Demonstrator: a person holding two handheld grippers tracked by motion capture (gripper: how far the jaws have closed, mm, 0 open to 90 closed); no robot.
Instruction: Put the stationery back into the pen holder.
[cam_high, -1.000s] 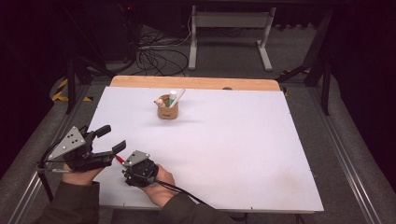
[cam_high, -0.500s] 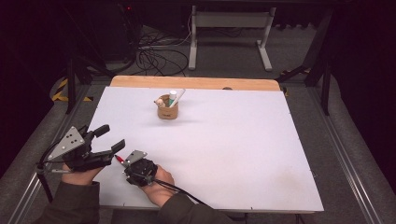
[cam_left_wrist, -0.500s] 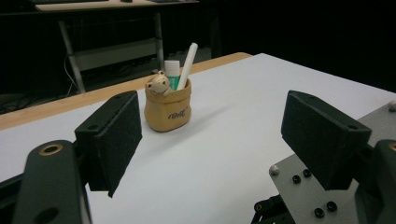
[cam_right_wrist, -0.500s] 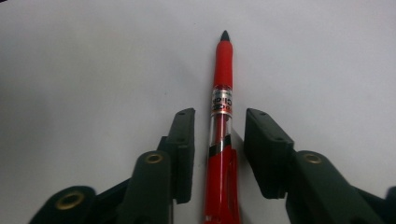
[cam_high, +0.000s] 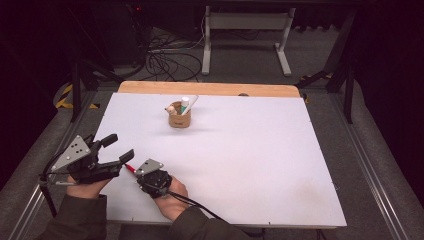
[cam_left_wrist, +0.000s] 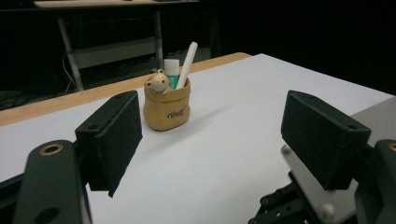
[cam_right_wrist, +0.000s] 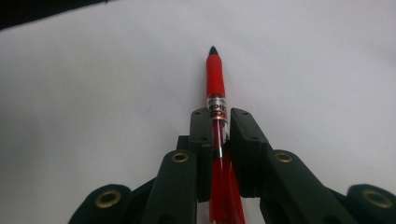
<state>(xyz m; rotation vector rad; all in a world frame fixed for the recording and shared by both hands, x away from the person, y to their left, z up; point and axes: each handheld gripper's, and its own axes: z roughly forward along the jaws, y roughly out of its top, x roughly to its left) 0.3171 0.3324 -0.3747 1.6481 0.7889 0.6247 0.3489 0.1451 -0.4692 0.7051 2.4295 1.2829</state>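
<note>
My right gripper is shut on a red pen whose black tip points away over the white table top. In the high view the right gripper sits near the table's front left, with the red pen sticking out toward the left gripper. The left gripper is open, with nothing between its jaws. A small tan holder shaped like a sack stands at the back middle. That holder carries a white stick, a green-and-white tube and a little animal figure.
A white sheet covers the table, with a wooden strip along the far edge. Beyond it stand a metal frame and floor cables. Dark rails run along both sides of the table.
</note>
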